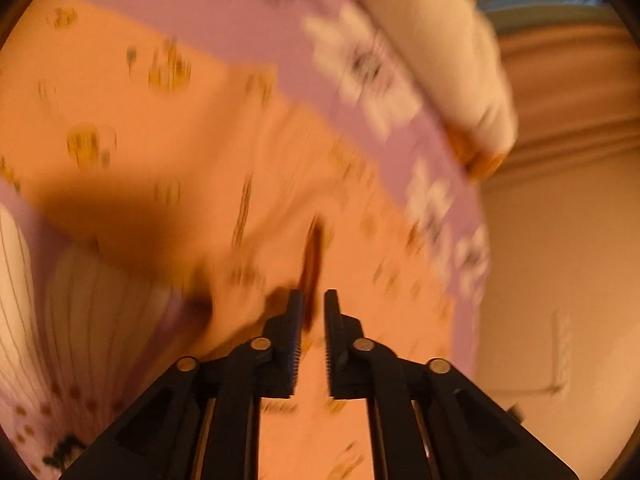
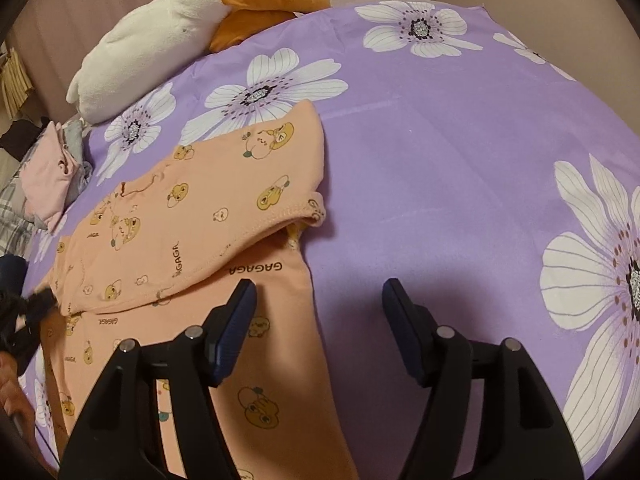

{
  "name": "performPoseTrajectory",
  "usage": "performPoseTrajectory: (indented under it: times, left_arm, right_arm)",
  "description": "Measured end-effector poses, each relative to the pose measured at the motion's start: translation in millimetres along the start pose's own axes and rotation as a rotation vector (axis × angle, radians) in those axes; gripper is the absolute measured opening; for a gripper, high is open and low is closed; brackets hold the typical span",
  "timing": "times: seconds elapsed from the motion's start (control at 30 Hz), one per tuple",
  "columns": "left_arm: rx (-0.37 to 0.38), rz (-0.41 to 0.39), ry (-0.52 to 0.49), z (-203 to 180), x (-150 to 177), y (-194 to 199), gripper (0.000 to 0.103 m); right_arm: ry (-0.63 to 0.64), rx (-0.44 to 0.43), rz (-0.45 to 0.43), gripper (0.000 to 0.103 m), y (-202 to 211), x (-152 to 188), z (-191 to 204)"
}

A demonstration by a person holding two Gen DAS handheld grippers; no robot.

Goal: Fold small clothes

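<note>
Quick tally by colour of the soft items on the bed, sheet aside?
Orange printed garment: 1
White-and-orange plush toy: 1
Pink clothes in the pile at the far left edge: 1 visible, others in the pile hard to separate
Total: 3

Matt peach cotton garment (image 2: pixel 248 184), smooth purple bedsheet (image 2: pixel 440 160), fluffy white plush toy (image 2: pixel 152 48).

To my right the purple bedsheet (image 2: pixel 440 168) lies bare — open passage there. On my left the peach garment (image 2: pixel 168 220) covers the bed, a white plush toy (image 2: pixel 152 44) blocks the far edge, and a clothes pile (image 2: pixel 52 184) crowds the far left corner.
</note>
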State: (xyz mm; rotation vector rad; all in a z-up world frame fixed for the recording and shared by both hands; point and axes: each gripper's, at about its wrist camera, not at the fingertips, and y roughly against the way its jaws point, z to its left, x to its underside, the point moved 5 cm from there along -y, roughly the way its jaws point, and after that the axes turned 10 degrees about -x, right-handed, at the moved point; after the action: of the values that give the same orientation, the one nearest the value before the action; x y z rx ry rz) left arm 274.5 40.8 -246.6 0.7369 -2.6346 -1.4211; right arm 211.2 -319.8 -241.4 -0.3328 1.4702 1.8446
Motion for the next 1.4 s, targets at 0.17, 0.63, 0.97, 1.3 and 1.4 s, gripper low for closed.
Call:
performPoseTrajectory:
  times: [0.17, 0.63, 0.97, 1.3, 1.4]
  left_arm:
    - [0.094, 0.006, -0.05, -31, 15, -17, 0.049]
    - [0.021, -0.275, -0.04, -67, -13, -50, 0.006]
    - [0.055, -0.26, 0.147, -12, -41, -39, 0.006]
    - [-0.149, -0.257, 0.145, 7, -35, 19, 0.052]
    - [-0.264, -0.428, 0.117, 6, -29, 47, 0.057]
  right_arm:
    - [0.057, 0.045, 0.011, 0.067, -3, 3, 6]
    - [0.023, 0.03, -0.031, 0.065, -10, -9, 5]
    - [-0.043, 0.043, -0.067, 0.038, -12, -13, -7]
    - [-0.116, 0.055, -0.005, 0.035, 4, -11, -19]
    - [-0.182, -0.03, -0.07, 0.039, 29, -15, -21]
